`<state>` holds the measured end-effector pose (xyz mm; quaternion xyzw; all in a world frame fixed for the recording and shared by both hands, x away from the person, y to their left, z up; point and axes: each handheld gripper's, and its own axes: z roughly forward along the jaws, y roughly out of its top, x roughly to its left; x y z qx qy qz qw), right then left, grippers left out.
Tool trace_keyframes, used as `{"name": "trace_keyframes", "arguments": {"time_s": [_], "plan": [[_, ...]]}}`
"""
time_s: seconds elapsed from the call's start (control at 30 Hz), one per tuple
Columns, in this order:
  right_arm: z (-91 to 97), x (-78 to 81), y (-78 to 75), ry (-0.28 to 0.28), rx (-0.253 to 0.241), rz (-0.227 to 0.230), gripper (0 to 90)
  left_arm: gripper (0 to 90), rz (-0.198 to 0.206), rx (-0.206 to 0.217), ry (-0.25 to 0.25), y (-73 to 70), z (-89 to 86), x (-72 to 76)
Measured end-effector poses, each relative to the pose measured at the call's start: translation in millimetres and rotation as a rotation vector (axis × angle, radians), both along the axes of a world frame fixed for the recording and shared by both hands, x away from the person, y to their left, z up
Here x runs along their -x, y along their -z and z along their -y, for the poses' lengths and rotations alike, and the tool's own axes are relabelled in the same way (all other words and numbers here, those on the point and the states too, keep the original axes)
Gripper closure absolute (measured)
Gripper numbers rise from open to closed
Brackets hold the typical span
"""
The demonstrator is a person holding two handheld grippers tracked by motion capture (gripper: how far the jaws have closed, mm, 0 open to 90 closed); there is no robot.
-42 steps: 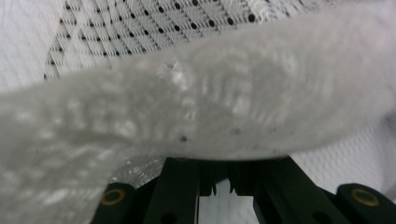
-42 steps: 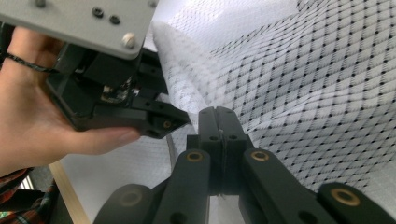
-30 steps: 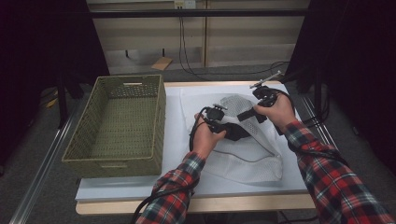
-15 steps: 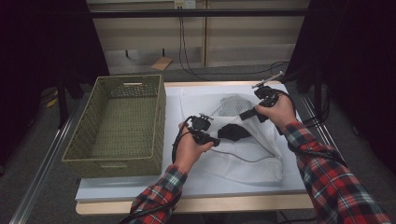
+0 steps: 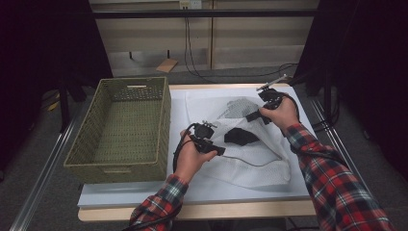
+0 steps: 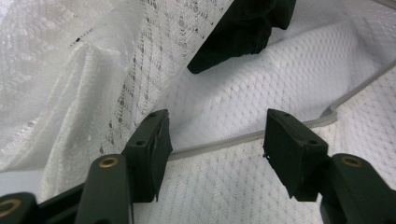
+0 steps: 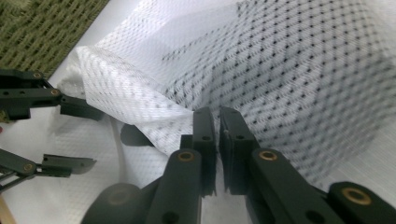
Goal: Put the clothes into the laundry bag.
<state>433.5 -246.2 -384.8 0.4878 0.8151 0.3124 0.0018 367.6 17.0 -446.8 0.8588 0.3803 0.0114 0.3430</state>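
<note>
The left gripper (image 5: 219,150) has just been opening, jaws apart over the mesh bag's (image 5: 260,163) rim at table centre. At two o'clock, the right gripper (image 7: 217,122) pinches the bag's upper layer; it should hold that high so the left can reach the dark item (image 5: 239,136) inside.

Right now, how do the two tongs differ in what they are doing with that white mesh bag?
The left tongs stand open, having just widened, nothing pressed between them; the right tongs are pinched shut on the white mesh bag. The left tongs sit low over the bag's grey-edged opening; the right tongs hold a fold lifted. Both are black and hand-held.
</note>
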Motion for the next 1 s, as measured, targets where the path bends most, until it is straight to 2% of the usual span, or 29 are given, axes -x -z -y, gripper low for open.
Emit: {"name": "trace_keyframes", "arguments": {"time_s": [0.07,0.1,0.2,0.37,0.4,0.43,0.57,0.6,0.73,0.83,0.9,0.97,1.0], "plan": [[6.1,9.5,-3.9,0.009,-0.005,0.017,78.6,37.0,0.0,-0.008,0.014,-1.4,-1.4,2.2],[9.0,12.6,-4.7,0.006,-0.02,0.03,77.5,36.0,0.003,0.001,-0.001,-2.2,-0.5,3.2],[13.8,24.1,-8.8,0.006,-0.016,0.033,71.8,34.7,0.007,0.006,0.003,-4.2,-0.7,3.4],[14.4,37.5,-8.8,-0.017,-0.005,0.04,75.9,32.6,0.002,0.008,-0.011,-3.2,0.6,3.3],[13.4,39.1,-7.8,-0.022,-0.004,0.041,80.0,32.6,0.003,0.001,0.001,-3.1,0.1,2.4],[12.1,41.0,-7.2,-0.034,-0.002,0.048,89.4,33.0,0.001,0.004,-0.004,-2.5,0.7,1.7],[9.2,42.0,-7.1,-0.055,-0.005,0.043,90.0,33.2,0.01,0.004,-0.003,-1.7,1.8,-0.3],[8.7,42.9,-8.6,-0.06,-0.005,0.035,90.0,33.1,0.018,-0.005,-0.001,-2.1,1.6,-1.6],[9.4,43.2,-15.0,-0.059,-0.012,0.039,90.0,34.3,0.029,0.003,-0.012,-6.0,0.3,-7.0],[6.1,42.3,-16.8,-0.062,-0.017,0.028,90.0,35.1,0.036,0.016,-0.048,-8.0,-2.6,-17.1],[4.3,41.4,-17.8,-0.072,-0.014,0.021,90.0,37.2,0.023,0.014,-0.049,-8.6,-3.7,-20.9],[2.3,39.7,-19.0,-0.081,-0.028,0.026,90.0,38.6,0.033,0.016,-0.053,-11.7,-6.6,-23.7],[1.7,39.3,-20.1,-0.079,-0.033,0.019,90.0,42.6,0.034,0.013,-0.065,-13.0,-7.8,-24.3]]}}
